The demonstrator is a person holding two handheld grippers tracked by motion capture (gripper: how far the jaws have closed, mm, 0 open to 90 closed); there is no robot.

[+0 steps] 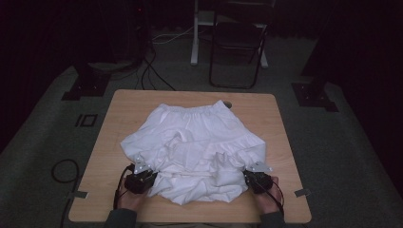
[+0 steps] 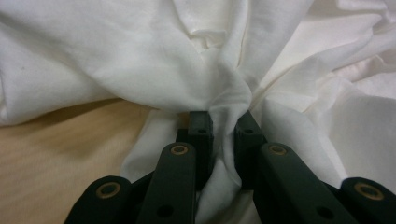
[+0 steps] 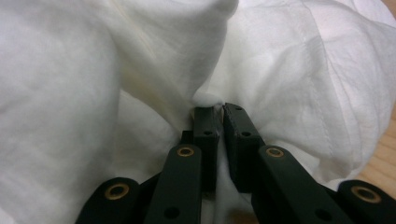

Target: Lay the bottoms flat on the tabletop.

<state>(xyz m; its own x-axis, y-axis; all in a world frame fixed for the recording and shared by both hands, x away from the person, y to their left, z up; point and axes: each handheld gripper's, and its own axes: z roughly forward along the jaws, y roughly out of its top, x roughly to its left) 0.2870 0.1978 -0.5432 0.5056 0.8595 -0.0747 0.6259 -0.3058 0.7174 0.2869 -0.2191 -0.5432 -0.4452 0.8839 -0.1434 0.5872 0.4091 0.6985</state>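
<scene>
Both forearms at near table (image 1: 280,118) edge. Left gripper (image 1: 144,172) clenched on bunched hem of white skirt (image 1: 195,142); right gripper (image 1: 252,176) pinching hem too. Skirt spread mid-table, waistband far side. Looks like folding or straightening step; next probably lifting hem evenly, keeping both pinches tight.

Table (image 1: 123,107): light wood top w/ rounded corners, bare along far edge & both sides, well beyond the fingers. Folding chair (image 1: 236,42): dark frame, on grey floor past table's far edge, w/ white stand leg (image 1: 194,35) just left of it. Misc. on floor: black cables (image 1: 152,71) far left of chair, cable loop (image 1: 64,170) left of table, dark stand bases (image 1: 313,95) at both far corners.
</scene>
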